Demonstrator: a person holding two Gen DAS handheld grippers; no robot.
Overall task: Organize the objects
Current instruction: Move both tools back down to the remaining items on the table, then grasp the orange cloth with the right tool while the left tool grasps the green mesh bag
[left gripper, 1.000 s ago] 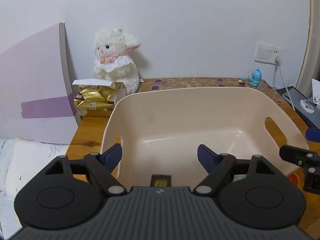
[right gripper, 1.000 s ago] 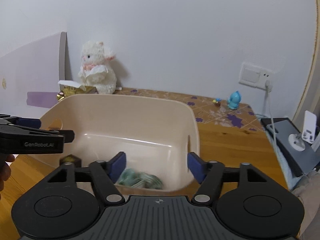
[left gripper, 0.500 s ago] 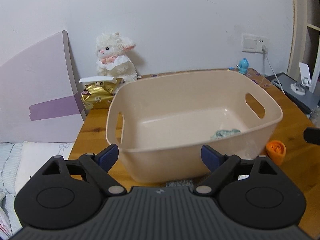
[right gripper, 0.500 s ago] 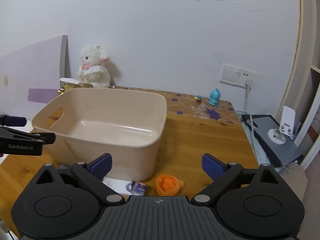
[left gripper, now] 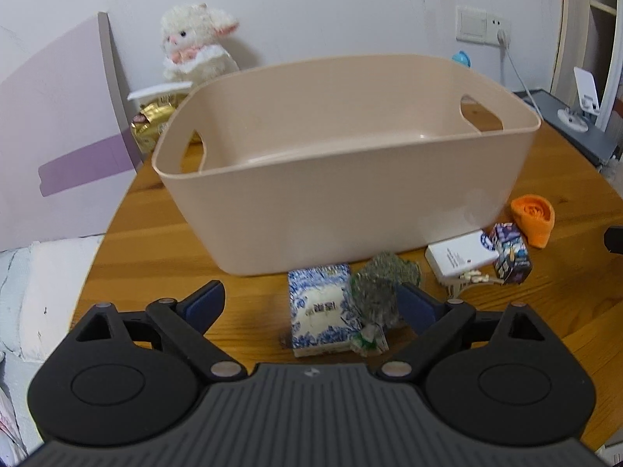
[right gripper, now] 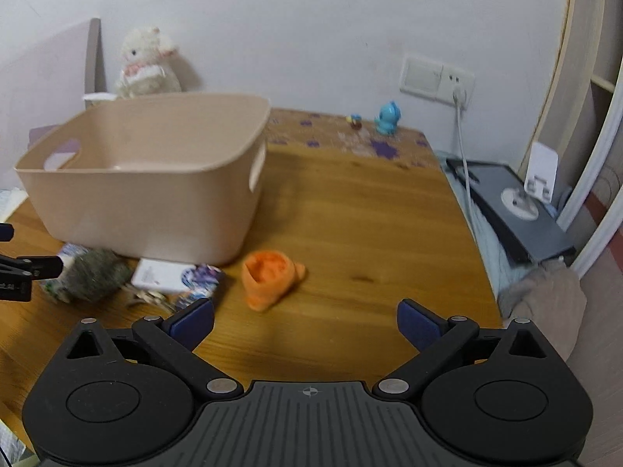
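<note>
A beige plastic bin (left gripper: 350, 179) is sitting on the wooden table (right gripper: 350, 210), its handle cut-outs facing left and right. Nothing is showing inside it from these angles, though its floor is mostly hidden by the near wall.

The loose items are lying on the table just in front of the bin's near wall. A blue-and-white tissue packet (left gripper: 319, 311) is resting flat, and a grey-green crumpled bundle (left gripper: 379, 288) is leaning against its right edge. To the right of these, a white box (left gripper: 461, 257) is lying flat with a small purple printed cube (left gripper: 510, 253) touching its right end. An orange rolled cloth (left gripper: 533, 216) is sitting further right, near the bin's right corner.

The left gripper (left gripper: 311, 303) is hovering low over the tissue packet and the bundle, its blue-padded fingers spread wide on either side of them and gripping nothing. The right gripper (right gripper: 305, 321) is also spread wide and empty, pointing at bare wood to the right of the orange cloth.

At the far left of the table a white plush lamb (left gripper: 196, 44) is sitting against the wall, with a gold foil packet (left gripper: 150, 126) in front of it. A small blue figurine (right gripper: 387, 118) is standing at the far right, near a wall socket (right gripper: 436, 78).
</note>
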